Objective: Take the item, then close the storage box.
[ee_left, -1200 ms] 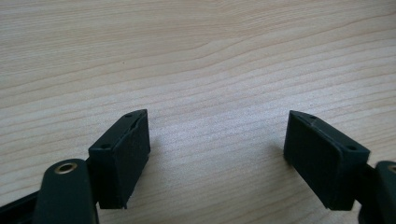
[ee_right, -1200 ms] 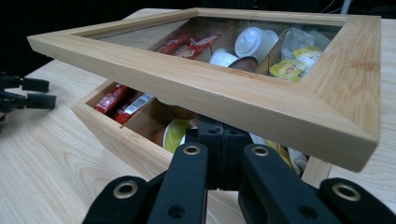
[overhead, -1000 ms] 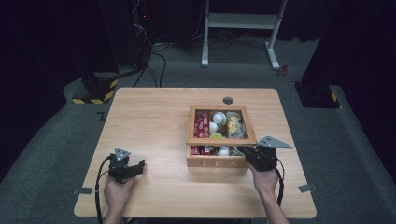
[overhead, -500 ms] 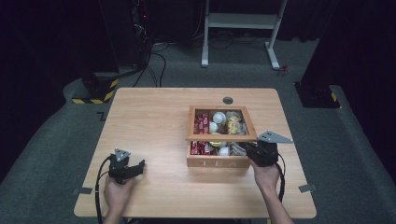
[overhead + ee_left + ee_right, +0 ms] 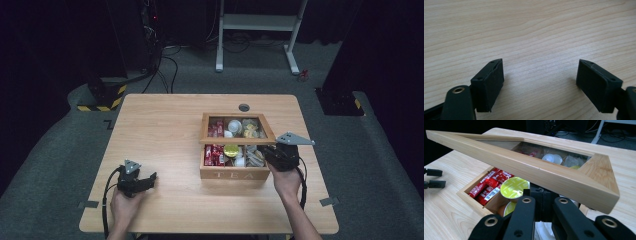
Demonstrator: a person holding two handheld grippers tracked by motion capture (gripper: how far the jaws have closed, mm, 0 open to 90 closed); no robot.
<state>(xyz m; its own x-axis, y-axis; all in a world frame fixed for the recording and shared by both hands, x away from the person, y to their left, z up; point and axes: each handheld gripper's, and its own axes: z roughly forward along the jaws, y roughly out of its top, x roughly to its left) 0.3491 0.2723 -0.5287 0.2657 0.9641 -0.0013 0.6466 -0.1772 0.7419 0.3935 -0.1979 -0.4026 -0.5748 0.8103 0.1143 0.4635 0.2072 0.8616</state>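
We see the right claw at the near right corner of the tea box, its hand reaching in from the near edge with the forearm angled slightly inward. In the right gripper view its black jaws are pressed together under the front rail of the lid, which sits propped on them, tilted up off the box. The lid is a pale wooden frame with mitred corners around a clear pane; through it we make out white capsules.

The left claw rests low on the bench near the left front corner, well apart from the box, held by a hand whose wrist lies at the bench edge. Its jaws have just been opening and now stand spread with only bare wood grain between them; the pads are matte black blocks.

The box is light wood, rectangular, split into compartments, standing right of the bench's middle. Inside lie red sachets printed with white lettering too small to read for sure, and a round capsule with a yellow-green foil top. The front wall carries the carved word "TEA"
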